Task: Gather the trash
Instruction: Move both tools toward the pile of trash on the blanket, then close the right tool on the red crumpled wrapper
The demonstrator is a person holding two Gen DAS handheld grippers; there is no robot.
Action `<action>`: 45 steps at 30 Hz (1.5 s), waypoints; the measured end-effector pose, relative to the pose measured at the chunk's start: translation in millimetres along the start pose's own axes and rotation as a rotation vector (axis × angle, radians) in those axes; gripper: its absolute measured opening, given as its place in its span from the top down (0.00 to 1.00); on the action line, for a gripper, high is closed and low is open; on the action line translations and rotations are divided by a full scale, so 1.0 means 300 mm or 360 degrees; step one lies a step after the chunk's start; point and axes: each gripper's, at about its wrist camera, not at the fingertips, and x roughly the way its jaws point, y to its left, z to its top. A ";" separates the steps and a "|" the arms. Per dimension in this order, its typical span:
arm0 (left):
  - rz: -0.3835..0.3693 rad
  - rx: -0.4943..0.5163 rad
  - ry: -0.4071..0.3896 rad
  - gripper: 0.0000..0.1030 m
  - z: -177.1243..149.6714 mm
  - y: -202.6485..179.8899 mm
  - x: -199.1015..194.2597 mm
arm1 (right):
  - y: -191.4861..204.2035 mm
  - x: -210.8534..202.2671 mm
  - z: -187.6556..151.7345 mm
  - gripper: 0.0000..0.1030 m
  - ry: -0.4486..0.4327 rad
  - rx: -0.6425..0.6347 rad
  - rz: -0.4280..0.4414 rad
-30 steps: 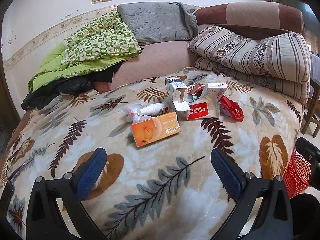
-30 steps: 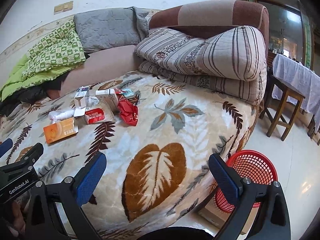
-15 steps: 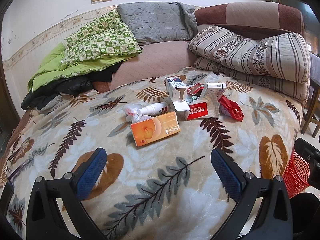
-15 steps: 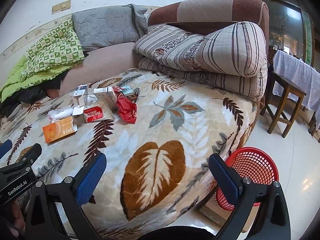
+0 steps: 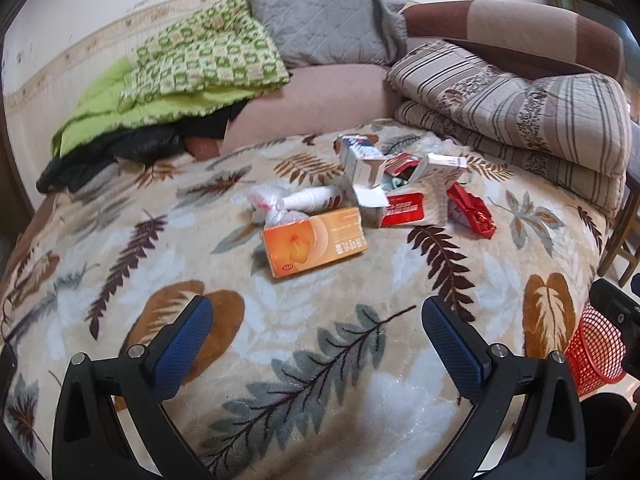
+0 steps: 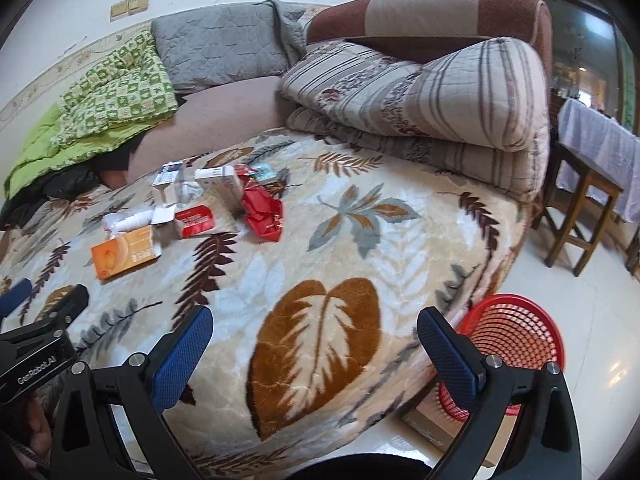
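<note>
Trash lies in a cluster on a leaf-patterned blanket: an orange box, a white bottle, crumpled plastic, white cartons, a red-and-white packet and a red wrapper. My left gripper hovers open over the blanket, well short of the orange box. The right gripper is open and empty above the bed's right corner. The same orange box and red wrapper lie to its far left. A red mesh basket stands on the floor beside the bed.
Folded striped quilts and a brown bolster are stacked at the bed's far right. Green blankets and a grey pillow lie at the head. A wooden stool and a cloth-covered table stand on the tiled floor.
The right gripper has drifted slightly forward and left over the bed corner. The left gripper has barely moved. Both stay open and the trash has not shifted.
</note>
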 end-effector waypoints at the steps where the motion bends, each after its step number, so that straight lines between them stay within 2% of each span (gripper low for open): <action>1: 0.0007 -0.0022 0.0022 0.00 0.004 0.008 0.012 | 0.003 0.005 0.006 0.00 -0.0002 -0.0002 0.0002; 6: 0.0026 -0.0092 0.0073 0.00 0.024 0.049 0.048 | 0.027 0.070 0.044 0.00 0.0064 -0.0058 0.0132; 10: 0.0024 -0.0169 0.0126 0.00 0.033 0.089 0.080 | 0.054 0.111 0.078 0.01 0.0051 -0.0112 0.0190; 13: 0.0015 -0.0206 0.0157 0.00 0.038 0.108 0.097 | 0.078 0.153 0.114 0.05 0.0074 -0.0136 0.0251; 18: -0.0032 -0.0251 0.0185 0.01 0.044 0.131 0.112 | 0.095 0.260 0.193 0.18 0.0141 -0.0057 0.0356; 20: -0.0066 -0.0271 0.0202 0.18 0.048 0.141 0.118 | 0.081 0.317 0.220 0.21 0.0187 0.0008 0.0396; 21: -0.0074 -0.0275 0.0214 0.21 0.048 0.144 0.123 | 0.080 0.341 0.229 0.22 0.0210 0.0020 0.0410; 25: -0.0150 -0.0345 0.0264 0.23 0.052 0.169 0.146 | 0.078 0.428 0.263 0.28 0.0263 0.0024 0.0405; 28: -0.0155 -0.0359 0.0256 0.28 0.070 0.187 0.155 | 0.092 0.495 0.294 0.29 0.0288 -0.0030 0.0336; 34: -0.0173 -0.0413 0.0275 0.28 0.138 0.239 0.229 | 0.121 0.616 0.313 0.29 0.0323 -0.0147 0.0222; 36: -0.0158 -0.0406 0.0291 0.28 0.158 0.244 0.264 | 0.124 0.641 0.301 0.46 0.0337 -0.0168 0.0225; 37: -0.0166 -0.0413 0.0294 0.28 0.169 0.246 0.284 | 0.123 0.654 0.293 0.62 0.0358 -0.0167 0.0217; 39: -0.0189 -0.0444 0.0298 0.28 0.189 0.256 0.321 | 0.113 0.655 0.287 0.72 0.0348 -0.0150 0.0218; 40: -0.0238 -0.0462 0.0311 0.28 0.199 0.260 0.348 | 0.106 0.648 0.289 0.78 0.0335 -0.0139 0.0233; 42: -0.0303 -0.0491 0.0343 0.28 0.204 0.261 0.383 | 0.092 0.633 0.292 0.80 0.0315 -0.0103 0.0246; 45: -0.0386 -0.0449 0.0371 0.28 0.207 0.229 0.415 | 0.080 0.623 0.287 0.82 0.0314 -0.0064 0.0274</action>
